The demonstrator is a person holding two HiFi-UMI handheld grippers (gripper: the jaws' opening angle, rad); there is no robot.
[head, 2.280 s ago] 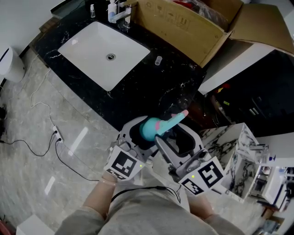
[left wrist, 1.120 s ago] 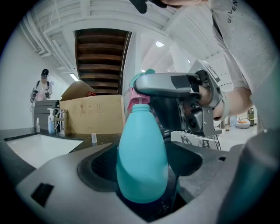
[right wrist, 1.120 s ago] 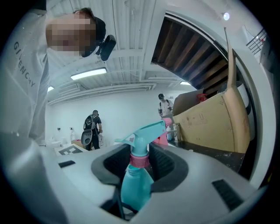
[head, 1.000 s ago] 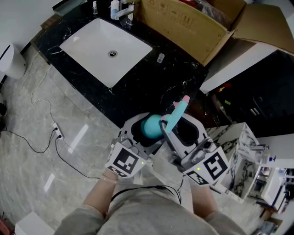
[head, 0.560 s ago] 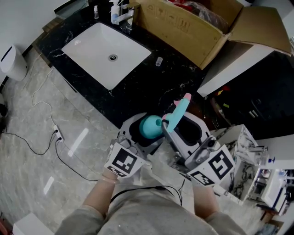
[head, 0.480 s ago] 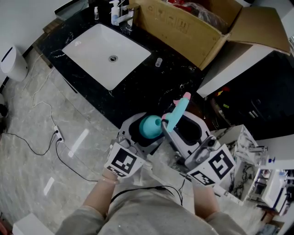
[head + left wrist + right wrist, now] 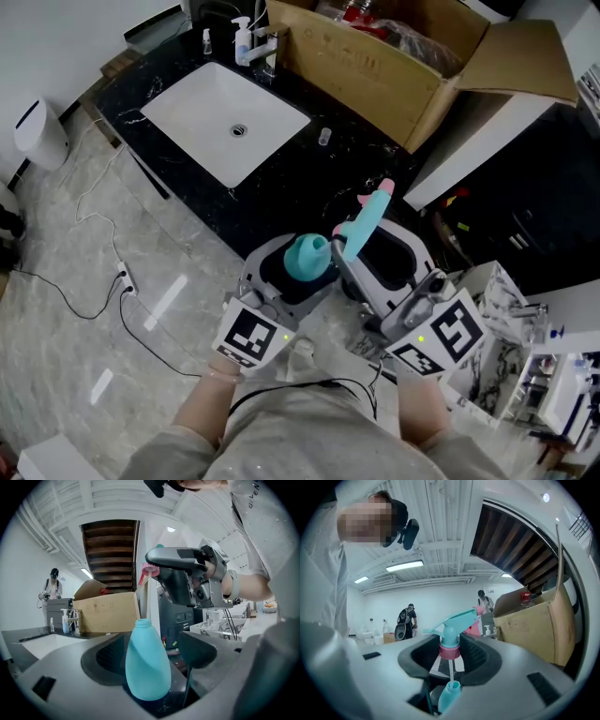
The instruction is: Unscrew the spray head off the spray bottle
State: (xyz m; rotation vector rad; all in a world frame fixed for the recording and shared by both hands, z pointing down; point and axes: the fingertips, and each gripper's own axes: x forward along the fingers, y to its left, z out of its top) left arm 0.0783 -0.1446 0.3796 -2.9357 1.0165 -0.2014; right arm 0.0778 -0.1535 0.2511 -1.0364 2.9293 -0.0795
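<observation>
Right gripper view: spray head [image 7: 451, 625] clamped in gripper [image 7: 450, 654], above bottle [image 7: 448, 694].

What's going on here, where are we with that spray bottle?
A person works a gripper in each hand beside a black counter with a sink. The left gripper clamps the teal bottle upright. The right gripper holds the spray head by its pink collar. The head is off the neck and raised above it, with only its thin dip tube reaching into the bottle's mouth.
</observation>
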